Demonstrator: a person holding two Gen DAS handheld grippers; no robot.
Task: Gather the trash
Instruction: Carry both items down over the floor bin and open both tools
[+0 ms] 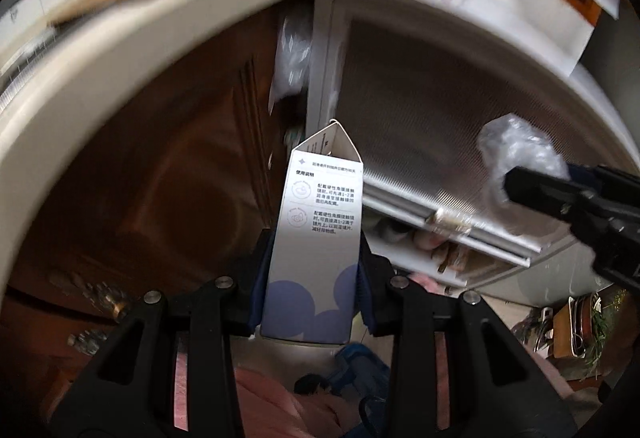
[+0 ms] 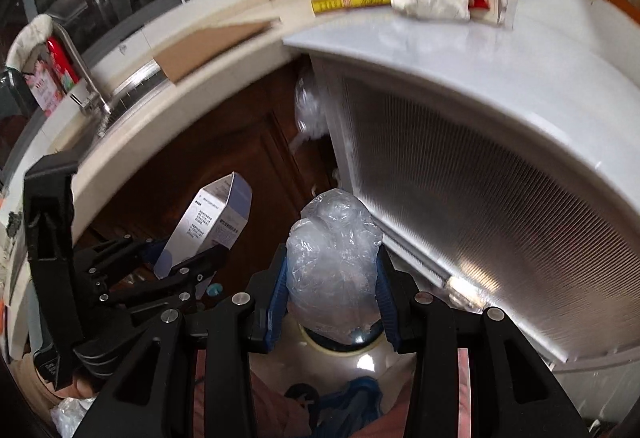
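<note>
With both grippers loaded, the step in hand appears to be carrying the trash to a bin, which neither view clearly shows. The left gripper pinches a carton by its lower end, so most of the carton projects forward past the fingertips. The right gripper is clamped on a wad of clear plastic film that bulges ahead of and above its pads. Directly ahead of both lie a white cabinet and a curved countertop. Keep both grips closed during travel; the film compresses easily and could slip. Keep the carton's free end clear of the cabinet edge ahead, and keep the two grippers apart.
</note>
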